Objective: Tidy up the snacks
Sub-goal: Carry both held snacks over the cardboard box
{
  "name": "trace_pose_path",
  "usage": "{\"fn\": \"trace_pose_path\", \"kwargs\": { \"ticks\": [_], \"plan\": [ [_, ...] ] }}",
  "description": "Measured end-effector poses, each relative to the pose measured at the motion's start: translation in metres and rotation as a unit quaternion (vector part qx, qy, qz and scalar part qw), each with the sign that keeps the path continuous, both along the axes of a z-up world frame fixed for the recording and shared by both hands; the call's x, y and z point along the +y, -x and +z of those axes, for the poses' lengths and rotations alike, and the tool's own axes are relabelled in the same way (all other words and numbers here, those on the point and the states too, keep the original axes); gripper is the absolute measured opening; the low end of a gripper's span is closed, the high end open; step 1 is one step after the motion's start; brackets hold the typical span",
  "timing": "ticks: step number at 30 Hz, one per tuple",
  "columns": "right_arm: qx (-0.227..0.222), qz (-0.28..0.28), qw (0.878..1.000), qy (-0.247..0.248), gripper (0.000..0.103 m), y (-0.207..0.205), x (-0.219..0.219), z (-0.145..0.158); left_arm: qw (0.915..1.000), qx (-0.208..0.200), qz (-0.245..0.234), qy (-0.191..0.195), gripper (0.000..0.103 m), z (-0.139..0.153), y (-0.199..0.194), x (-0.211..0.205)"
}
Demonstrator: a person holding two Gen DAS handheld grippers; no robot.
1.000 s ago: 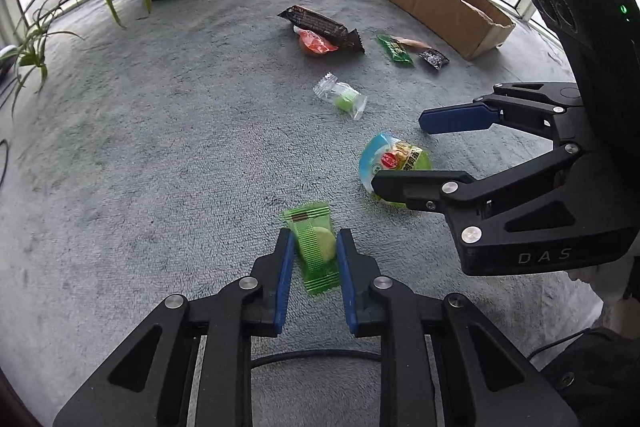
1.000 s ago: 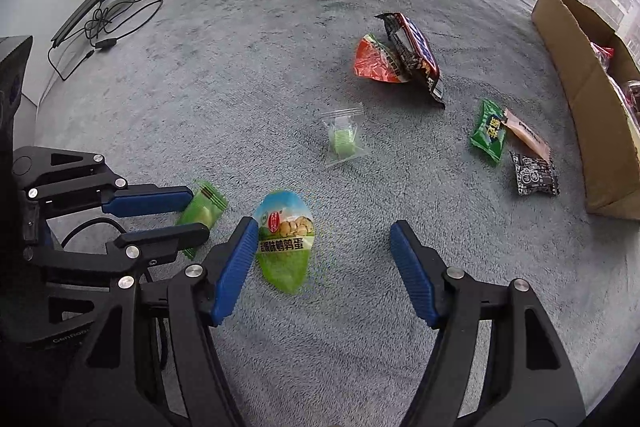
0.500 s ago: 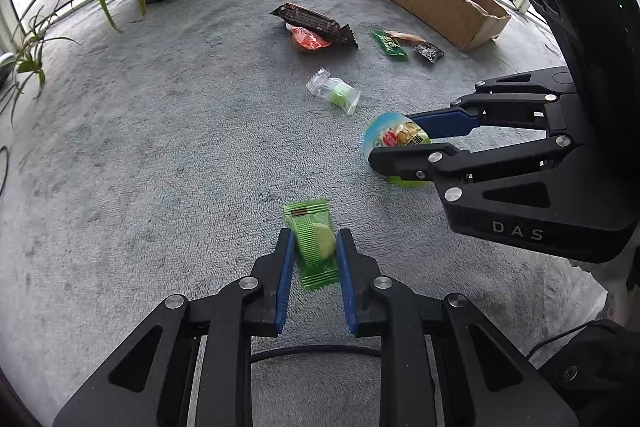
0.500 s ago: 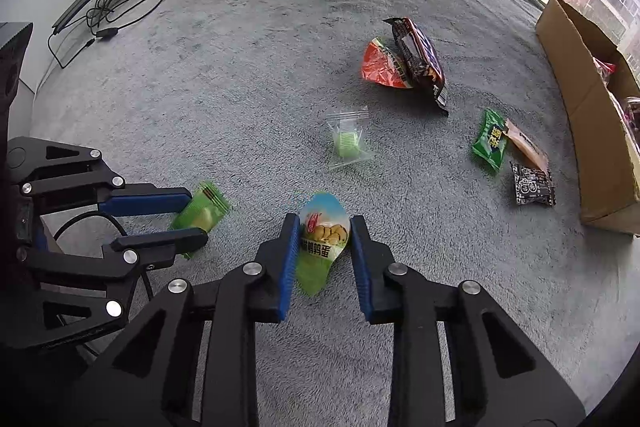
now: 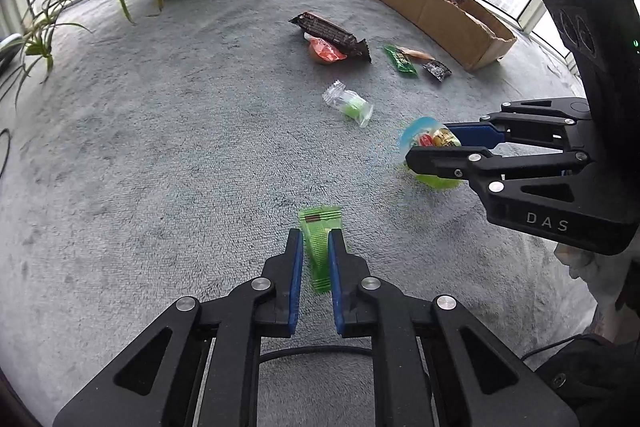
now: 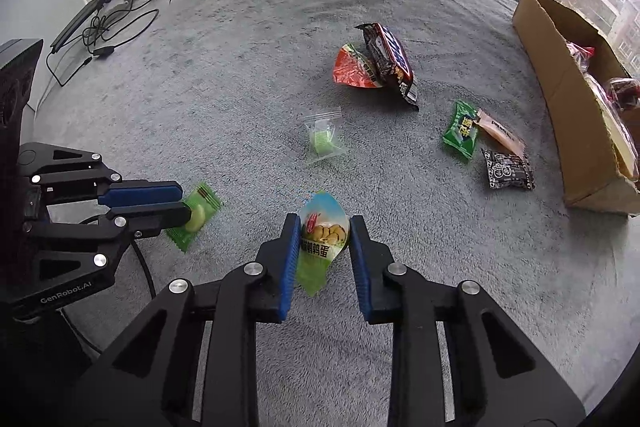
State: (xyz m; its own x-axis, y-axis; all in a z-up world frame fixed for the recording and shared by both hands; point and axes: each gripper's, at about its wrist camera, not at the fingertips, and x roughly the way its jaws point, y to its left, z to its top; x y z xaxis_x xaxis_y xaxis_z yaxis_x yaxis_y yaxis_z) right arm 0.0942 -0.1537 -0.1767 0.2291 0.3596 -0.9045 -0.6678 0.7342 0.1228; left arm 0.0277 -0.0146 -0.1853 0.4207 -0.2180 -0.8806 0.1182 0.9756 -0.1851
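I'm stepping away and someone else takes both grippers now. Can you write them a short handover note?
Left gripper: jaws shut on the small green candy packet.
Right gripper: jaws shut on the green and blue snack pouch.
Both packets are low over the grey blanket, not yet carried across.
Cardboard box at the far right already holds a few snacks.
Left on the blanket: clear-wrapped green candy, dark chocolate bar lying across an orange packet, and near the box a green packet, a tan packet and a black packet.
Likely next: drop both held packets in the box, then fetch the rest.
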Motion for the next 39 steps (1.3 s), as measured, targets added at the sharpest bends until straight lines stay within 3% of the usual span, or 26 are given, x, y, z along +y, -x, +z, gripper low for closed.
{"fn": "trace_pose_path", "kwargs": {
  "ticks": [5, 7, 10, 14, 17, 24, 31, 39],
  "plan": [
    [0.005, -0.002, 1.0, 0.002, 0.026, 0.0, 0.001, -0.004, 0.9999, 0.012, -0.004, -0.005, 0.015, -0.003, 0.001, -0.005],
    [0.006, -0.001, 1.0, 0.003, 0.026, 0.0, 0.002, -0.005, 0.9998, 0.015, -0.005, -0.01, 0.028, -0.004, 0.001, -0.008],
    [0.004, -0.002, 1.0, 0.002, 0.026, 0.0, 0.001, -0.004, 0.9997, 0.012, -0.009, -0.02, 0.04, -0.002, 0.001, -0.016],
    [0.001, -0.005, 1.0, 0.002, 0.026, -0.002, -0.001, -0.003, 0.9985, 0.008, -0.02, -0.051, 0.039, -0.005, 0.0, -0.025],
    [-0.002, -0.007, 1.0, 0.003, 0.026, -0.002, -0.002, -0.002, 0.9965, -0.005, -0.029, -0.079, 0.021, -0.006, 0.0, -0.031],
    [-0.007, -0.014, 1.0, -0.005, 0.026, -0.002, -0.008, 0.004, 0.9996, 0.004, -0.006, -0.027, 0.019, -0.001, 0.001, -0.011],
    [-0.019, -0.025, 0.999, -0.017, 0.026, -0.006, -0.017, 0.018, 0.9999, -0.003, 0.014, 0.0, 0.019, 0.015, 0.001, 0.003],
    [-0.046, -0.071, 0.996, -0.037, 0.026, -0.029, -0.053, 0.045, 0.999, -0.036, 0.015, 0.024, 0.019, 0.045, -0.035, 0.002]
  ]
}}
